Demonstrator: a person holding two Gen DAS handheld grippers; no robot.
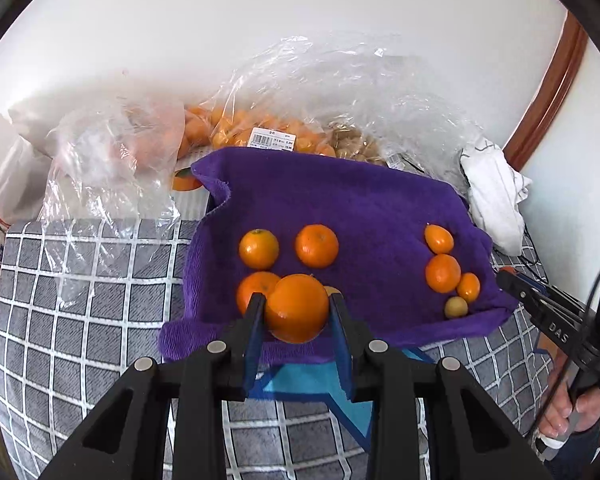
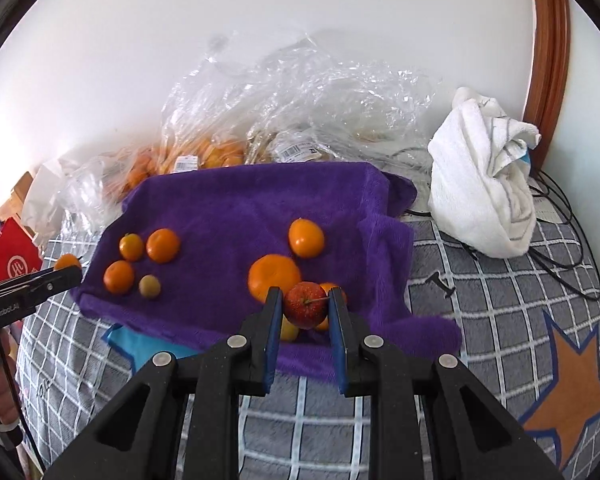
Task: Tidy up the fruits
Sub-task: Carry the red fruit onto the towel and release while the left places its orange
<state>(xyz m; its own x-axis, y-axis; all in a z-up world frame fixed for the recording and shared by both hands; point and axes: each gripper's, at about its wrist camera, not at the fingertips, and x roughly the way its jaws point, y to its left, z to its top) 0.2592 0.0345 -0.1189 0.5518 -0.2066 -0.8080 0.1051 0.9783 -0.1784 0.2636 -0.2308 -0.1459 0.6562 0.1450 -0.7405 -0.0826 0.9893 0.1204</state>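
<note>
A purple towel lies on a checked blanket and carries loose fruit. My left gripper is shut on a large orange above the towel's near left part. Three more oranges sit around it. A group of small oranges and a pale round fruit sits at the towel's right. My right gripper is shut on a small red apple above the towel, just in front of a big orange. A small orange lies behind.
Clear plastic bags of oranges and tan fruit lie behind the towel by the white wall. A crumpled white cloth and black cables are at the right. A red box stands at the left. The checked blanket surrounds the towel.
</note>
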